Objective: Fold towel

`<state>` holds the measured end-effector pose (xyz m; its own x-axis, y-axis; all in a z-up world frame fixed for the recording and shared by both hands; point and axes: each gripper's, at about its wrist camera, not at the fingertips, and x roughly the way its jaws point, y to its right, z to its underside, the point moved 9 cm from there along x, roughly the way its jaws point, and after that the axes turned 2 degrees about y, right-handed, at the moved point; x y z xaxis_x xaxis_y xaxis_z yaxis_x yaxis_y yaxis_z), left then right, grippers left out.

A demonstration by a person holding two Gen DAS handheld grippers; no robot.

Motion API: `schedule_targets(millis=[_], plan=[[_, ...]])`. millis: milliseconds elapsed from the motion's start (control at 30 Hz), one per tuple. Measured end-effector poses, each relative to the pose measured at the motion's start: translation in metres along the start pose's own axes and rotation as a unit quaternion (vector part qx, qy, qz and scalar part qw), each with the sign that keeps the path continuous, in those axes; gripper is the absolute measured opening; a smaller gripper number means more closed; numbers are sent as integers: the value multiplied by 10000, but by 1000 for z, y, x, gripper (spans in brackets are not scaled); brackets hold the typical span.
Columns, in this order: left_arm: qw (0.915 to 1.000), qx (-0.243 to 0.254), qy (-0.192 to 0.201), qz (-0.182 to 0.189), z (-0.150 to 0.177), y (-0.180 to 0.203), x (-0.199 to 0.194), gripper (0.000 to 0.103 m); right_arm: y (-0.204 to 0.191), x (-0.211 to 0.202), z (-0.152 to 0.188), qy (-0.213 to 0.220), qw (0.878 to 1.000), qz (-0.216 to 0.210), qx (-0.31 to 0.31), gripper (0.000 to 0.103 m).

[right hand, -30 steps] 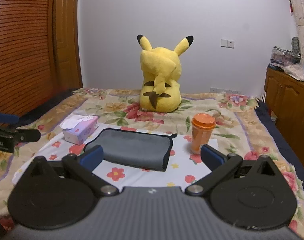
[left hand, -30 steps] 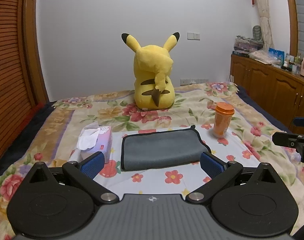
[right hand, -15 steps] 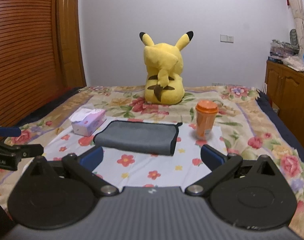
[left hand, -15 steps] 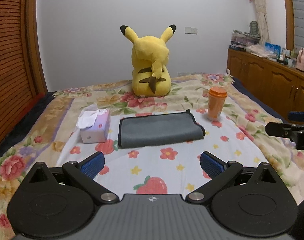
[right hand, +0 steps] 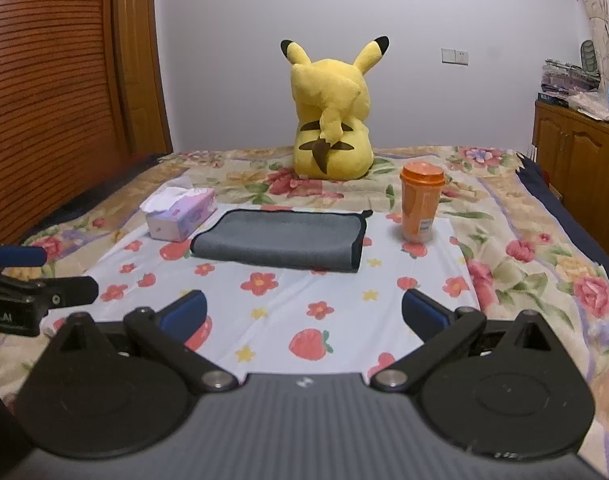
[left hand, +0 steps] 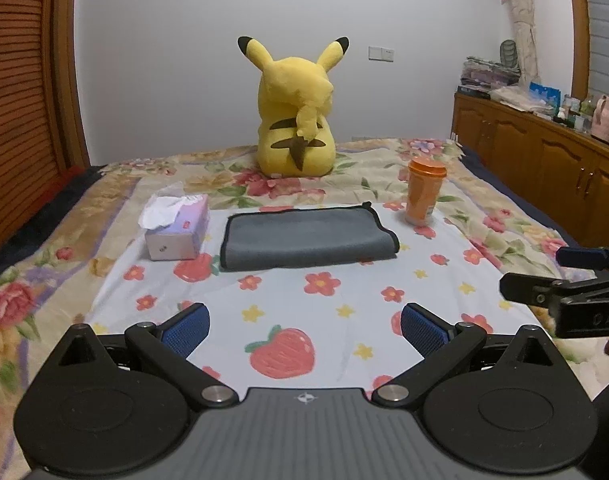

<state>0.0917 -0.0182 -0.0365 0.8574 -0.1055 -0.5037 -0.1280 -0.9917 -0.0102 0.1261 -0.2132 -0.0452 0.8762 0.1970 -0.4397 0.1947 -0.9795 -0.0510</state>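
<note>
A grey towel with black trim (left hand: 306, 238) lies folded flat on the flowered sheet in the middle of the bed; it also shows in the right wrist view (right hand: 280, 238). My left gripper (left hand: 304, 326) is open and empty, well short of the towel's near edge. My right gripper (right hand: 302, 312) is open and empty, also back from the towel. Each gripper's tip shows at the side of the other's view: the right one (left hand: 560, 280), the left one (right hand: 32, 276).
A tissue box (left hand: 176, 226) stands left of the towel and an orange lidded cup (left hand: 424, 190) right of it. A yellow plush toy (left hand: 296, 116) sits behind. Wooden cabinets (left hand: 544, 160) run along the right, a slatted wooden door (right hand: 44, 100) on the left.
Both grippers have drawn back from the towel toward the near edge of the bed, so the towel looks farther away. The towel has not moved. Both stay open.
</note>
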Motion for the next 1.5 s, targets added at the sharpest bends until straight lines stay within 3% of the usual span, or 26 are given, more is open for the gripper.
schedule_targets(millis=[533, 1500], plan=[[9998, -48, 49, -160, 17, -2, 6, 103, 6, 6, 18, -9, 9997, 235, -20, 103], [9947, 76, 979, -319, -2, -2, -22, 103, 16, -11, 7, 582, 9974, 417, 49, 103]])
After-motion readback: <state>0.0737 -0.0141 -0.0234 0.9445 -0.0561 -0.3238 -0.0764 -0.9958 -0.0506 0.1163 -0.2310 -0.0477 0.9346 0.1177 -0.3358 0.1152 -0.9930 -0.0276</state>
